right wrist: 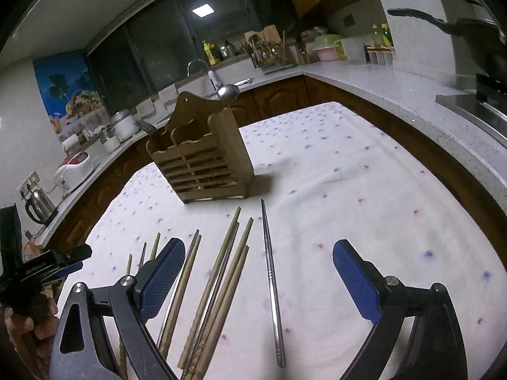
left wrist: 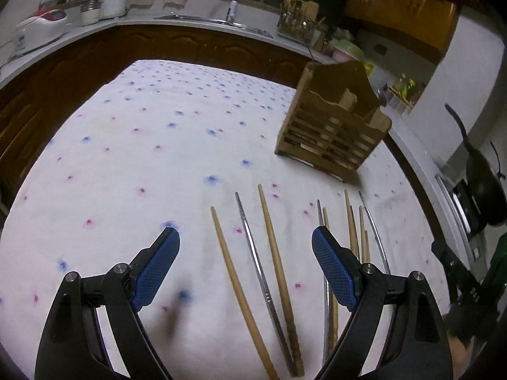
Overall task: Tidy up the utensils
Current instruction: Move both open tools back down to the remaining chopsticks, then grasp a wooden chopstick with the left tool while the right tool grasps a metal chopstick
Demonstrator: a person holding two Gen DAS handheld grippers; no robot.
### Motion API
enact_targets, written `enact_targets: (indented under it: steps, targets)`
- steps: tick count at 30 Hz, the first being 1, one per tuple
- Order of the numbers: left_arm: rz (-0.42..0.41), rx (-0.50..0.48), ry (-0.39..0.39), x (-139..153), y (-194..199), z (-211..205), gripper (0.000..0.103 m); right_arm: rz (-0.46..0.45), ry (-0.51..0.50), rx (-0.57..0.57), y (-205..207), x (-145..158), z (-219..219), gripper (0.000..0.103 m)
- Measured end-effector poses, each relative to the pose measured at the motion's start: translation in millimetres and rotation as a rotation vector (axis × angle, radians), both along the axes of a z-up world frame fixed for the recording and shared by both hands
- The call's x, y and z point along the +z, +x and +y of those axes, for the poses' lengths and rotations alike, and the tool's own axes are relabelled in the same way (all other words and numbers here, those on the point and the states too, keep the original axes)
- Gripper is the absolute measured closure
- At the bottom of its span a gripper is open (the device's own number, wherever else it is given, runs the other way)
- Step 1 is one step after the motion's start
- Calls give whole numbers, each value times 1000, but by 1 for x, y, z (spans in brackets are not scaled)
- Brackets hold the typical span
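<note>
Two grippers are in your hands, both tilted down toward the flowered tablecloth [left wrist: 126, 158] with nothing between their fingers. Your left gripper [left wrist: 245, 255] fills the bottom of its own view, jaws spread wide, the blue pads [left wrist: 157, 269] hanging above the cloth. Three chopsticks lie in the gap between them: a wooden chopstick [left wrist: 240, 294], a metal chopstick [left wrist: 256, 266] and a second wooden one [left wrist: 277, 259], all running lengthwise up the frame. More chopsticks [left wrist: 358, 231] lie behind the right-hand finger. The wooden utensil holder [left wrist: 332, 126] stands upright in the upper right of that view, well apart from the gripper.

Your right gripper [right wrist: 258, 269] also sits low in its frame with jaws wide. A bundle of wooden chopsticks [right wrist: 221, 285] lies just right of its left-hand finger, and a single metal chopstick [right wrist: 271, 272] lies alone near the middle of the gap. The holder [right wrist: 202, 158] stands at centre left, a spoon bowl [right wrist: 228, 92] and fork tines [right wrist: 147, 126] rising from it. Your left hand [right wrist: 31, 323] shows at the lower left edge, wrapped round its gripper's handle.
</note>
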State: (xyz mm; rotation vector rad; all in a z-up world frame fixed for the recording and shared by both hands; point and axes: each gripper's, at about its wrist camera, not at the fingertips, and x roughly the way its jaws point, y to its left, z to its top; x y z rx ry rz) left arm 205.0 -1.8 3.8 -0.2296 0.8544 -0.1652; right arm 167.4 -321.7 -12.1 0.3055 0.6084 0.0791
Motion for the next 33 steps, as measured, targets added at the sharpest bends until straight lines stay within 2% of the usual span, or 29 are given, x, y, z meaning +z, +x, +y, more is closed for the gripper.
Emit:
enact_targets:
  steps: [4, 7, 9, 12, 14, 16, 21, 23, 26, 27, 29, 33]
  targets:
    - [15, -30, 7, -4, 6, -11, 16, 19, -19, 14, 7, -2, 3, 8]
    - [28, -53, 15, -8, 13, -19, 26, 27, -26, 20, 13, -4, 3, 9]
    - [42, -67, 19, -11, 20, -24, 39, 39, -33, 33, 19, -5, 4, 13]
    - [70, -92, 5, -16, 33, -30, 54, 63, -38, 54, 30, -9, 5, 23]
    - [83, -110, 5, -18, 42, -35, 56, 81, -49, 64, 38, -12, 7, 32]
    - [92, -123, 21, -22, 51, -39, 58, 103, -55, 77, 47, -16, 8, 37]
    - [154, -142, 65, -36, 79, -48, 70, 172, -86, 118, 76, -30, 11, 52]
    - [176, -151, 76, -41, 87, -52, 73, 195, -99, 122, 87, -36, 11, 62]
    - [203, -161, 83, -49, 97, -56, 84, 232, -117, 126, 104, -45, 10, 73]
    - [214, -168, 82, -51, 100, -57, 88, 239, -122, 128, 108, -47, 10, 74]
    - [228, -175, 99, -55, 103, -61, 88, 257, -141, 135, 117, -51, 12, 77]
    - [206, -183, 129, -56, 103, -67, 89, 266, -203, 152, 130, -54, 19, 79]
